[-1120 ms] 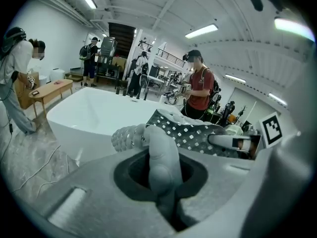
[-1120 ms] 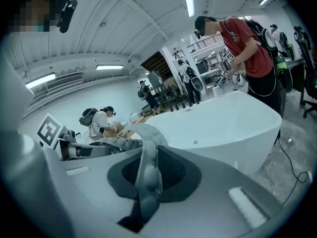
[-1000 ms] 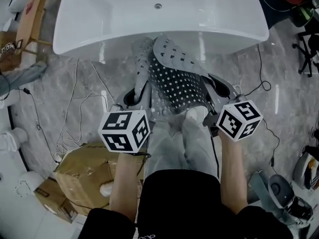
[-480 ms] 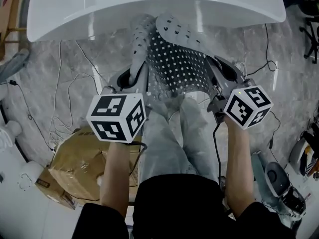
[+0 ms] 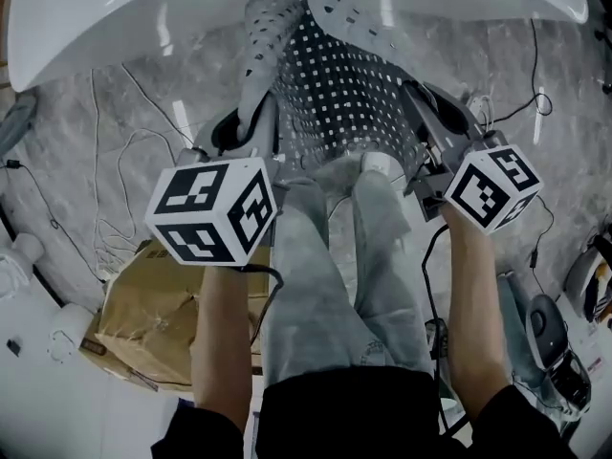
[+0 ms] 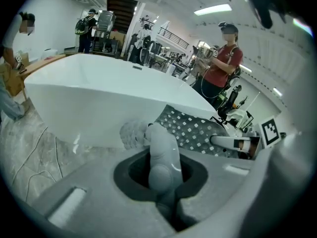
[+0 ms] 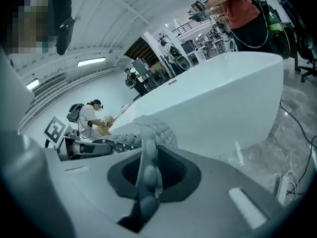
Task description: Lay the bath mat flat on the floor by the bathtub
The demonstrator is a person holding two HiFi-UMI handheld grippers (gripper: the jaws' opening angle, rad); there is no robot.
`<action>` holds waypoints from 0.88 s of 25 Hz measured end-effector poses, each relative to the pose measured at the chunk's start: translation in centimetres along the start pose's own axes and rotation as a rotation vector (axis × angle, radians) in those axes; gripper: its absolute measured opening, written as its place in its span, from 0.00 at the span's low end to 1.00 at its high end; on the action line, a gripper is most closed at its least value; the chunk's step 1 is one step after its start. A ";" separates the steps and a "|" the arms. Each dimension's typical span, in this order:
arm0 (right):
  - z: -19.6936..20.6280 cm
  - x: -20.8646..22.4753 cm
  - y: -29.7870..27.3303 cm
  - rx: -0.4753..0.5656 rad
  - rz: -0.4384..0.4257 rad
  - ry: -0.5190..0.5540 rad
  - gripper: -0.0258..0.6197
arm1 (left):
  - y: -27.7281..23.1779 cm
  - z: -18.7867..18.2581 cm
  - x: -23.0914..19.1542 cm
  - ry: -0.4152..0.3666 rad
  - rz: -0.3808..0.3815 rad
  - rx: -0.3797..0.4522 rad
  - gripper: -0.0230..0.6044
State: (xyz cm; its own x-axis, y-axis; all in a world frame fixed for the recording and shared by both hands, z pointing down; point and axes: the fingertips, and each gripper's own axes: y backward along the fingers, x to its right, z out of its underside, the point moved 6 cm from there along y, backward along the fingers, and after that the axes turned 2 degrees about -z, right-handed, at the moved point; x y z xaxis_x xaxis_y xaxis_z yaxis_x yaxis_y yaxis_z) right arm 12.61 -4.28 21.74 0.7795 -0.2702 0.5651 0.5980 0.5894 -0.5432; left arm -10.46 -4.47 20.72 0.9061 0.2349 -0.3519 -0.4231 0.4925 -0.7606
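Hanging clamped in left gripper (image 6: 162,178), right gripper (image 7: 146,183) fingers (image 7: 208,195): bath mat (image 5: 344,94)

Cardboard box (image 5: 143,309) at lower left, top creased. Thin white cables (image 5: 115,199) loop just beyond it. Person in a red shirt (image 6: 224,66) stands in background.

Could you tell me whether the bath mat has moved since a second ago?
No: the bath mat still hangs with its top at the bathtub's near rim; only the view shifted.
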 end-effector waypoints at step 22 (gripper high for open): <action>10.1 12.2 -9.8 -0.063 0.028 -0.017 0.08 | -15.1 8.7 -7.4 0.069 0.032 -0.063 0.07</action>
State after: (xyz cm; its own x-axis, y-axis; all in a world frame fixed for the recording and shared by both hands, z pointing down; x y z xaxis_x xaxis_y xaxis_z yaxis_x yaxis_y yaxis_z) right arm 14.40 -5.66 40.22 0.7929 -0.2409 0.5597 0.5872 0.5474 -0.5963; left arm -10.79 -6.38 39.53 0.8912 0.1904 -0.4118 -0.4528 0.4318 -0.7801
